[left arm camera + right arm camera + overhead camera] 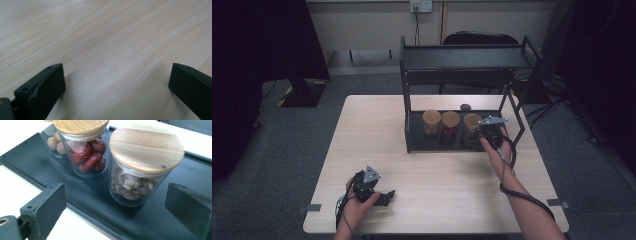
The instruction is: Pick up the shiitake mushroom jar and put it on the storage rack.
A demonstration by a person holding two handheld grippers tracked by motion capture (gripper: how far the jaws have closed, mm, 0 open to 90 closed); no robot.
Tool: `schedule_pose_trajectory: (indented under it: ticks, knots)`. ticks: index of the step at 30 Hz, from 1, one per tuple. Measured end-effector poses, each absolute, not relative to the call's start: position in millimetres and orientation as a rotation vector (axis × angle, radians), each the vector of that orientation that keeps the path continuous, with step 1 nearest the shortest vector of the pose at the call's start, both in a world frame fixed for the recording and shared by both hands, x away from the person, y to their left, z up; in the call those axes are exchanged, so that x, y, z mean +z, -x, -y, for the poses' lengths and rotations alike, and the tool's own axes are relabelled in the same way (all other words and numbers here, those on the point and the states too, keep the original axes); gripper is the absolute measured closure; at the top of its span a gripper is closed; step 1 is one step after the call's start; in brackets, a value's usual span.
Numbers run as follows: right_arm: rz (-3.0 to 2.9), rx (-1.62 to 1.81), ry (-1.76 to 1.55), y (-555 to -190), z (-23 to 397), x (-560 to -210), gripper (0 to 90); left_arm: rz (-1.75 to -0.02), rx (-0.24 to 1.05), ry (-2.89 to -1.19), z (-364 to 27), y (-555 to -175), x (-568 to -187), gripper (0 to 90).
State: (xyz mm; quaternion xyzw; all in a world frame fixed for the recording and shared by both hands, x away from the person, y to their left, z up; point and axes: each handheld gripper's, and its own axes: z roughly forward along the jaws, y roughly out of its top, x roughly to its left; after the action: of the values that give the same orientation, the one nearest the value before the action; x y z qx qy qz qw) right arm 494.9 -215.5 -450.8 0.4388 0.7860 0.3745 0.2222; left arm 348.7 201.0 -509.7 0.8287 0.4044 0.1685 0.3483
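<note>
We see the jar of brown dried pieces (138,173) standing upright on the black lower shelf (32,157) of the rack (462,55), its round bamboo lid (146,147) on. In the high view it is the rightmost (472,127) of three jars in a row. It sits just ahead of our right gripper (113,207), a little right of the midline between the two black jaws, which stand wide apart on either side and touch nothing; glass and jaws are clearly apart. From above, the right gripper (493,134) reaches the front edge of the shelf, just right of that jar.

Just beside it, toward the left, stands the jar of red dates (87,150), also lidded, and beyond that the jar of pale round balls (55,142).

Farther out, the light wooden table (437,175) carries the rack at its far side. Our left gripper (379,196) rests near the table's near left edge, well apart from the jars; in its own view the jaws stand spread over bare wood (112,50), holding nothing.
</note>
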Motion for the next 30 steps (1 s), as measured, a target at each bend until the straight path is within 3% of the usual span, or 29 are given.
schedule_pose_trajectory:
  ticks: [30]
  knots:
    - [-2.226,1.070,-1.157,-469,216,-449,3.1,-1.048,0.437,-2.149,-201,-349,-510,0.3]
